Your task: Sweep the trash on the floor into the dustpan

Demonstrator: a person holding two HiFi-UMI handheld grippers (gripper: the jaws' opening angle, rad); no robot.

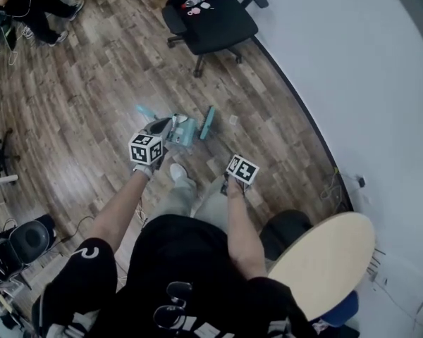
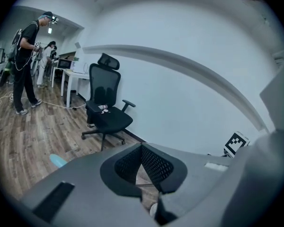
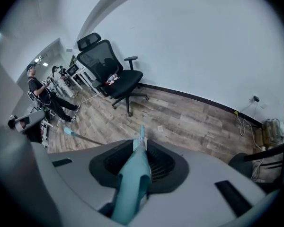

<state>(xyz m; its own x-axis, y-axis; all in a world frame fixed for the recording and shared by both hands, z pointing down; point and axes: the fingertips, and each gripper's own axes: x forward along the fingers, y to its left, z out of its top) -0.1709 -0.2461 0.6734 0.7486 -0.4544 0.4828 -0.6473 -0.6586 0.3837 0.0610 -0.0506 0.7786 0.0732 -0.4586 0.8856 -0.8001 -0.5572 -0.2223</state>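
Note:
A small white scrap of trash (image 1: 233, 120) (image 3: 159, 128) lies on the wood floor near the wall. A teal broom (image 1: 208, 122) (image 3: 137, 174) runs forward from my right gripper (image 1: 229, 166) (image 3: 141, 162), which is shut on its handle. The light teal dustpan (image 1: 183, 131) sits on the floor just ahead of my left gripper (image 1: 163, 125) (image 2: 142, 150). Its thin rod ends in a teal tip (image 1: 142, 110) (image 2: 57, 161) (image 3: 66, 130). The left pads meet, and nothing shows between them in the left gripper view.
A black office chair (image 1: 211, 16) (image 2: 104, 108) (image 3: 116, 74) stands by the white wall (image 1: 352, 69). A round wooden top (image 1: 324, 259) is at my right. People (image 2: 26, 60) stand further off. Cables (image 3: 270, 126) lie by the wall.

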